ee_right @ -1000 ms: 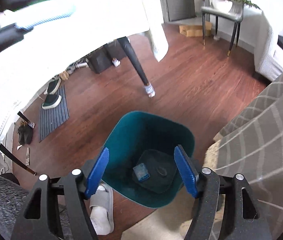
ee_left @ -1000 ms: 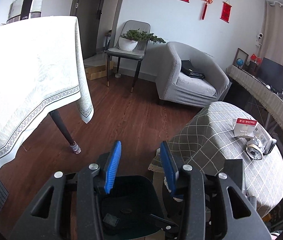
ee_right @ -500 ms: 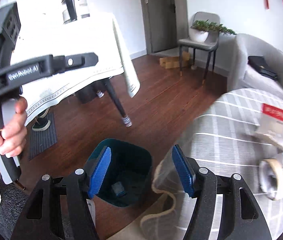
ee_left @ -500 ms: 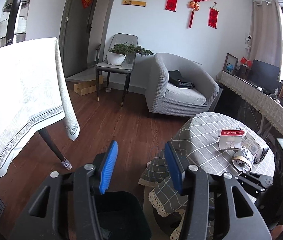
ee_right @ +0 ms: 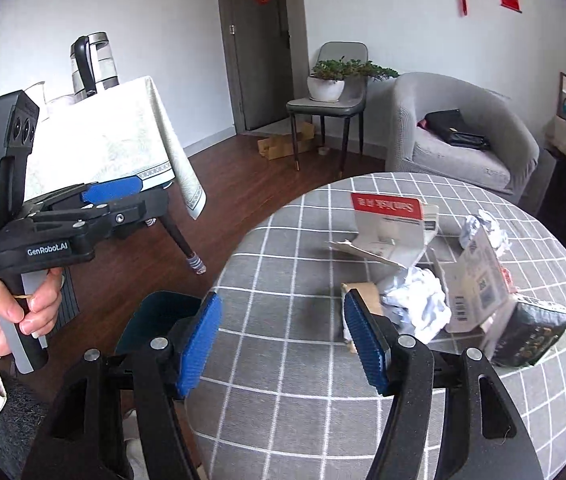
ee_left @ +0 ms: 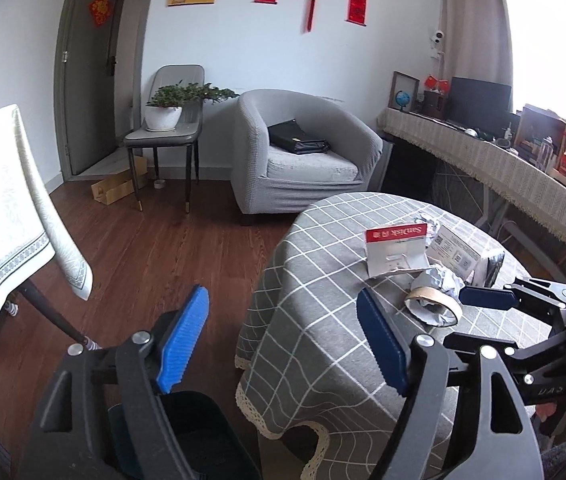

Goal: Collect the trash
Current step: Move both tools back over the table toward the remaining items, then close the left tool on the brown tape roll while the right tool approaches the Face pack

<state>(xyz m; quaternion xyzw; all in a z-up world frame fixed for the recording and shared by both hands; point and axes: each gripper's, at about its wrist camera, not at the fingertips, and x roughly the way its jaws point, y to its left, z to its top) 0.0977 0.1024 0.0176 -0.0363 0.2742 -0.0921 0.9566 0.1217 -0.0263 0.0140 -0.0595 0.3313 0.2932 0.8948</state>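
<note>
The left gripper (ee_left: 283,338) has its blue jaws opening wide with nothing between them; the teal bin (ee_left: 203,436) sits just below it. The right gripper (ee_right: 283,340) stands apart and empty above the checked tablecloth (ee_right: 283,420). Just beyond its right finger lies crumpled paper (ee_right: 417,300), then a tape roll (ee_left: 435,306), with torn SanDisk packaging (ee_right: 391,220) farther off.

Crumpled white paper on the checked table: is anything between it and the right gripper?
Nothing visible blocks it. The right gripper is open and empty, and the crumpled paper lies just beyond its right finger, with a tape roll partly under it.
</note>
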